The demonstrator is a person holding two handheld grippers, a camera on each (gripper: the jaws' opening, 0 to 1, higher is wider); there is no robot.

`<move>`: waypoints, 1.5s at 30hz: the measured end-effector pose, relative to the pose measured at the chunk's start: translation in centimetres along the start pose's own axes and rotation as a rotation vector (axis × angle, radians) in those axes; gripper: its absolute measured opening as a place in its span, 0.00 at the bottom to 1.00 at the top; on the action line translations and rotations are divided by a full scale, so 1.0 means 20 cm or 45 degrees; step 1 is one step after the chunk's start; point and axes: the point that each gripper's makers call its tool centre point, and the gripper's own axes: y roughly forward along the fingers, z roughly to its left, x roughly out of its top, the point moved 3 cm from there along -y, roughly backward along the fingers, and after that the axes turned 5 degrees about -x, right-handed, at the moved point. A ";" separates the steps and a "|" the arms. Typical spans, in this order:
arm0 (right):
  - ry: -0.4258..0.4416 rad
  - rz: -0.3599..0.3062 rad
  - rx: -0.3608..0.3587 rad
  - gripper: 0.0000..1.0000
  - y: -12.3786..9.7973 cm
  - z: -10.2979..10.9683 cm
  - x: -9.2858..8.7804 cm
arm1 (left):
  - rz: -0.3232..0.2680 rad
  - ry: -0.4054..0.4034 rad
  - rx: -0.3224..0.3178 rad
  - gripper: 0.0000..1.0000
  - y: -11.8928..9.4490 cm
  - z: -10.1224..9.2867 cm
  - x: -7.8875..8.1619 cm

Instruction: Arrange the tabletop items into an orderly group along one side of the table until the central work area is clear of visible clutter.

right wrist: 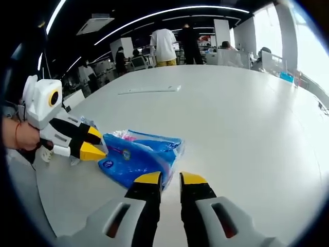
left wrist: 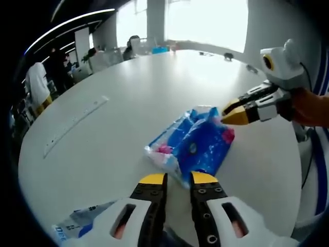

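Left gripper view: a blue plastic packet (left wrist: 195,146) with pink print lies at centre frame on a large white table (left wrist: 128,103), just ahead of the left gripper (left wrist: 178,179), whose yellow-tipped jaws stand a narrow gap apart and hold nothing. The right gripper (left wrist: 237,113) enters from the right of the frame, its tips at the packet's upper right corner; whether they pinch the wrapper cannot be told. A clear ruler (left wrist: 74,125) lies well apart at left, and a second, pale packet (left wrist: 77,224) sits at lower left. In the right gripper view the packet (right wrist: 136,157) lies between both grippers. Judged from this, tidying has barely begun: packet and ruler occupy the middle, ungrouped.
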 end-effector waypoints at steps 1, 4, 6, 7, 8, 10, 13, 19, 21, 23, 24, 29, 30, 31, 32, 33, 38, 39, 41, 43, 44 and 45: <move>0.002 0.000 -0.001 0.12 0.00 0.00 0.00 | -0.001 0.002 0.002 0.14 0.00 0.00 0.00; 0.003 -0.002 -0.005 0.13 -0.01 0.00 0.00 | -0.009 0.008 0.000 0.16 -0.01 0.00 0.01; 0.003 -0.002 -0.007 0.13 -0.01 0.00 0.01 | -0.009 0.010 0.002 0.17 -0.01 0.00 0.01; 0.003 -0.002 -0.010 0.13 -0.01 0.00 0.01 | -0.013 0.008 -0.001 0.17 -0.02 0.00 0.01; 0.003 -0.001 -0.011 0.13 -0.01 0.00 0.00 | -0.013 0.012 0.000 0.17 -0.02 0.00 0.02; 0.004 -0.002 -0.014 0.13 -0.02 0.00 0.01 | -0.016 0.014 0.003 0.17 -0.03 0.01 0.02; 0.003 -0.006 -0.017 0.14 -0.02 0.00 0.02 | -0.022 0.020 0.003 0.19 -0.03 0.01 0.03; 0.003 -0.010 -0.026 0.16 -0.03 0.00 0.03 | -0.042 0.025 0.000 0.23 -0.05 0.02 0.05; 0.004 -0.012 -0.029 0.16 -0.03 0.00 0.03 | -0.048 0.028 0.000 0.26 -0.05 0.02 0.06; 0.003 -0.013 -0.031 0.16 -0.03 0.00 0.03 | -0.052 0.030 0.000 0.28 -0.06 0.01 0.06; 0.003 -0.015 -0.032 0.16 -0.03 0.00 0.04 | -0.054 0.031 -0.001 0.29 -0.06 0.01 0.06; 0.001 -0.020 -0.038 0.17 -0.05 0.00 0.05 | -0.064 0.038 -0.003 0.34 -0.06 0.01 0.07; 0.003 -0.021 -0.038 0.17 -0.05 0.00 0.05 | -0.065 0.043 -0.001 0.36 -0.07 0.01 0.07; 0.000 -0.022 -0.039 0.17 -0.05 0.00 0.06 | -0.072 0.042 -0.002 0.36 -0.07 0.01 0.08; -0.001 -0.023 -0.040 0.17 -0.05 0.00 0.06 | -0.080 0.039 -0.004 0.37 -0.08 0.01 0.08; 0.000 -0.025 -0.041 0.18 -0.05 0.00 0.06 | -0.082 0.044 -0.003 0.39 -0.08 0.01 0.09; 0.001 -0.031 -0.042 0.19 -0.06 0.00 0.07 | -0.095 0.054 -0.003 0.42 -0.09 0.02 0.11; -0.001 -0.032 -0.045 0.19 -0.06 0.00 0.07 | -0.099 0.052 -0.004 0.43 -0.09 0.02 0.11; 0.002 -0.033 -0.045 0.20 -0.06 0.00 0.07 | -0.104 0.053 0.003 0.43 -0.10 0.02 0.11; 0.002 -0.036 -0.048 0.20 -0.06 0.00 0.08 | -0.112 0.050 0.004 0.45 -0.11 0.03 0.12; 0.002 -0.037 -0.048 0.21 -0.06 0.00 0.08 | -0.115 0.050 0.006 0.45 -0.12 0.03 0.12; 0.001 -0.040 -0.048 0.21 -0.06 0.01 0.08 | -0.119 0.054 0.009 0.46 -0.12 0.03 0.13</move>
